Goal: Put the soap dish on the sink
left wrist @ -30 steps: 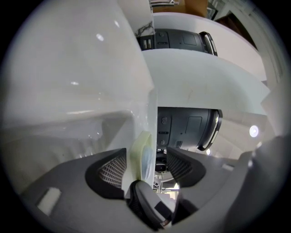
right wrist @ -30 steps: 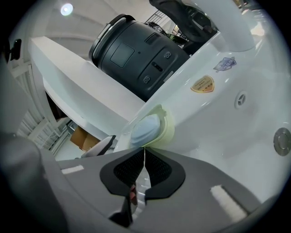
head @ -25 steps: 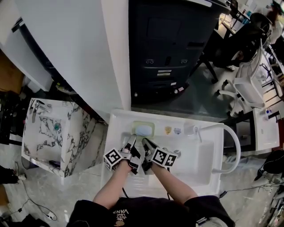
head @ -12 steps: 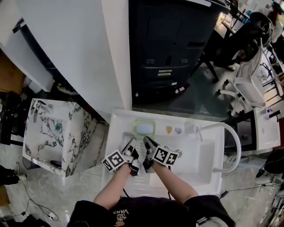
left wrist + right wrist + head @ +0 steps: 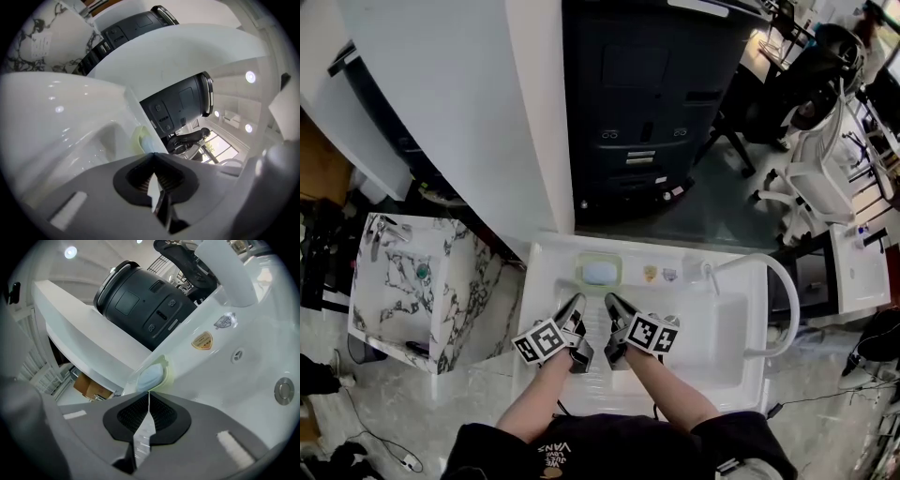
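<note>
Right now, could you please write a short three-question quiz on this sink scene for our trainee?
1. True or false: the soap dish sits on the back ledge of the sink.
2. What does the left gripper hold? A) the soap dish B) the sink's rim C) nothing
3. Fill in: on the right gripper, the fingers are ____ (together or apart).

Key: 1 true; 2 C; 3 together.
</note>
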`<state>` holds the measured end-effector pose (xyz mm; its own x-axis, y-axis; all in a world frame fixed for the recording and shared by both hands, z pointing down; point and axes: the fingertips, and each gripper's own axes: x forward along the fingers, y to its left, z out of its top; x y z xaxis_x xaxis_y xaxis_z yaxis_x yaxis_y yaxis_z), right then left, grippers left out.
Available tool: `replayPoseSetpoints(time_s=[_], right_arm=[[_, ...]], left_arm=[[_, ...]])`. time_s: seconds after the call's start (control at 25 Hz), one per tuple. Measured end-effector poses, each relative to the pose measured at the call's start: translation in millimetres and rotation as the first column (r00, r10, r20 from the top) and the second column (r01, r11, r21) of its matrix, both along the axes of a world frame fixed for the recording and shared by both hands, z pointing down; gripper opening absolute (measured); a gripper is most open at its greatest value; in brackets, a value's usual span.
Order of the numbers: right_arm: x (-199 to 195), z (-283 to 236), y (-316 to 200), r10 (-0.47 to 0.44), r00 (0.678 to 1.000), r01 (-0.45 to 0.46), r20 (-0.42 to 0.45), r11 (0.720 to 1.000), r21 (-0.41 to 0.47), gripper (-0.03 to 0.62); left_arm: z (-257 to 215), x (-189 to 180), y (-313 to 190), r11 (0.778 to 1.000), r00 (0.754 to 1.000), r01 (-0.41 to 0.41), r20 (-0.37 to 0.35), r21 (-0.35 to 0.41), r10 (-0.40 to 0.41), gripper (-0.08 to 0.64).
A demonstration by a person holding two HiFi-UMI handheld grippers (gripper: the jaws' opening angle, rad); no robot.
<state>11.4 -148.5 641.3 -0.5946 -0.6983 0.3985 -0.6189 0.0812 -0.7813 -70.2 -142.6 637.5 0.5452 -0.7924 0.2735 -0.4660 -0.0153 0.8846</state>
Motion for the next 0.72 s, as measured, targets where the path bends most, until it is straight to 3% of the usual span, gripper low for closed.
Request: replayPoseSetpoints(time_s=[0.28,0.52,0.72], right_arm=[[9,-19,16,-0.049,0.998,0.051,-0.031,0.997,0.055,0.012],[21,-36,31,-0.078,0.993,0.089,-0.093,0.989,0.121,0.012],[29,-47,47,-0.093,0.992,0.104,-0.08,0.985,0.137,0.012]], left_arm=[[-14,1,10,0.999,0.996,-0.016,0.09,0.036,0.012,0.054],[-34,6,28,0.993,0.978,-0.071,0.203,0.09,0.051,0.052],[-46,6,48,0.992,0.972,-0.066,0.231,0.112,0.039,0.052]])
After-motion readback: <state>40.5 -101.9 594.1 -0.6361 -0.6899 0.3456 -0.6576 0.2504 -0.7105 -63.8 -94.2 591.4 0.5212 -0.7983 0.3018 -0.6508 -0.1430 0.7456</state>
